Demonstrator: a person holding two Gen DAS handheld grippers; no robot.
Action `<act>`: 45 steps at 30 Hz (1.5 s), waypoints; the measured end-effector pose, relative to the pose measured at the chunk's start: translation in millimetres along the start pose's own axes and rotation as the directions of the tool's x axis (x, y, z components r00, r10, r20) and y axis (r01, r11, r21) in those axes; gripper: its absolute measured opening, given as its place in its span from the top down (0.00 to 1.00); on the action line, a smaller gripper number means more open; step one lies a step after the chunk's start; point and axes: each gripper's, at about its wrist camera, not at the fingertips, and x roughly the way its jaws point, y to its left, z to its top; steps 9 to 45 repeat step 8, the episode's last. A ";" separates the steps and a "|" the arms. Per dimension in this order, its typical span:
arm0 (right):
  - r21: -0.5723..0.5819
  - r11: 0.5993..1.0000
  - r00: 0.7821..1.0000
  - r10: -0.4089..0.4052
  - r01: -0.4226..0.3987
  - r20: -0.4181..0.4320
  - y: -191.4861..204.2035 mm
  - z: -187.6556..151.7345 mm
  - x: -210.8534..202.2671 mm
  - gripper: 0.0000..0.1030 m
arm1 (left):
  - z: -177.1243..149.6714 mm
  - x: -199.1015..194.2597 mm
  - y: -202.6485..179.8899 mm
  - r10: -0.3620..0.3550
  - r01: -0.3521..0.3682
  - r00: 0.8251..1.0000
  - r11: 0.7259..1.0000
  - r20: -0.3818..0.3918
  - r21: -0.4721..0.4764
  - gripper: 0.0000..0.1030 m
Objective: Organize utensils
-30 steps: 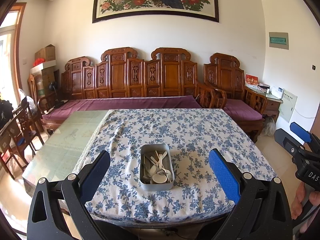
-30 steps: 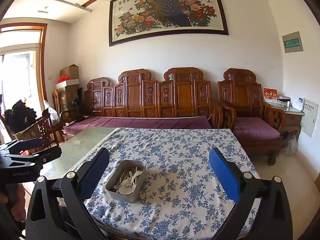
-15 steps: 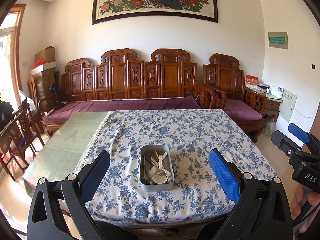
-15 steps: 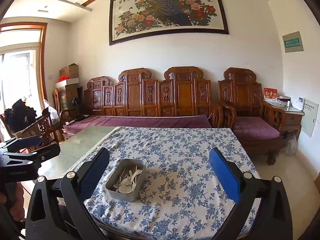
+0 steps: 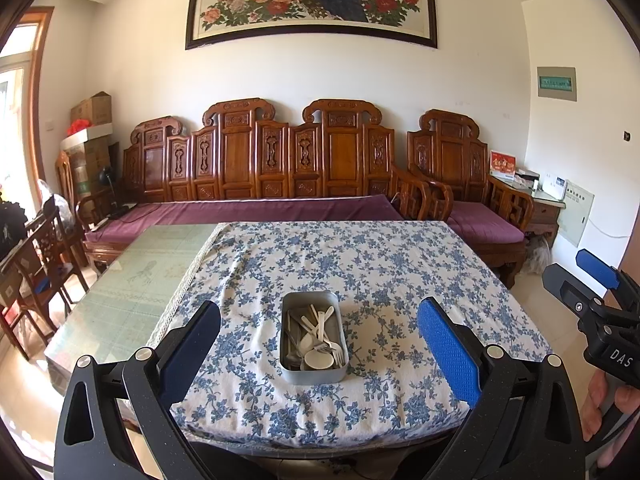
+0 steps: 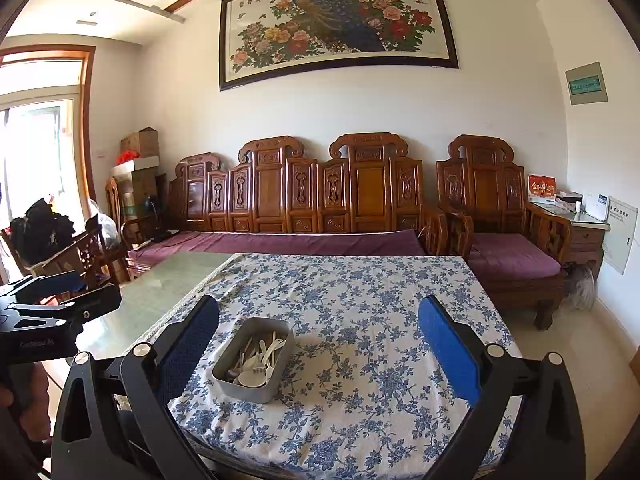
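A metal tin [image 5: 313, 338] of pale utensils [image 5: 318, 332] sits on the floral-clothed bench [image 5: 360, 264], near its front edge. The left gripper [image 5: 318, 344] and right gripper [image 6: 318, 344] hover short of it, jaws wide apart and empty. The right gripper's body reads "DAS" in the left wrist view.

Carved wooden sofa [image 5: 280, 168] under a peacock painting [image 6: 336, 28], white walls, daylight at left
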 end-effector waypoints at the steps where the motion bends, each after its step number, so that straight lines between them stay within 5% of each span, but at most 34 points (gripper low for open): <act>1: 0.000 1.000 1.000 -0.001 0.001 0.001 -0.4 0.6 -0.3 0.03 | 0.3 0.2 0.0 0.000 0.000 1.000 1.000 -0.001 -0.001 0.08; 45: 0.001 1.000 1.000 0.000 0.000 0.001 -0.7 0.7 -0.3 0.03 | -0.4 1.0 -0.4 -0.004 0.004 1.000 1.000 -0.003 -0.002 0.08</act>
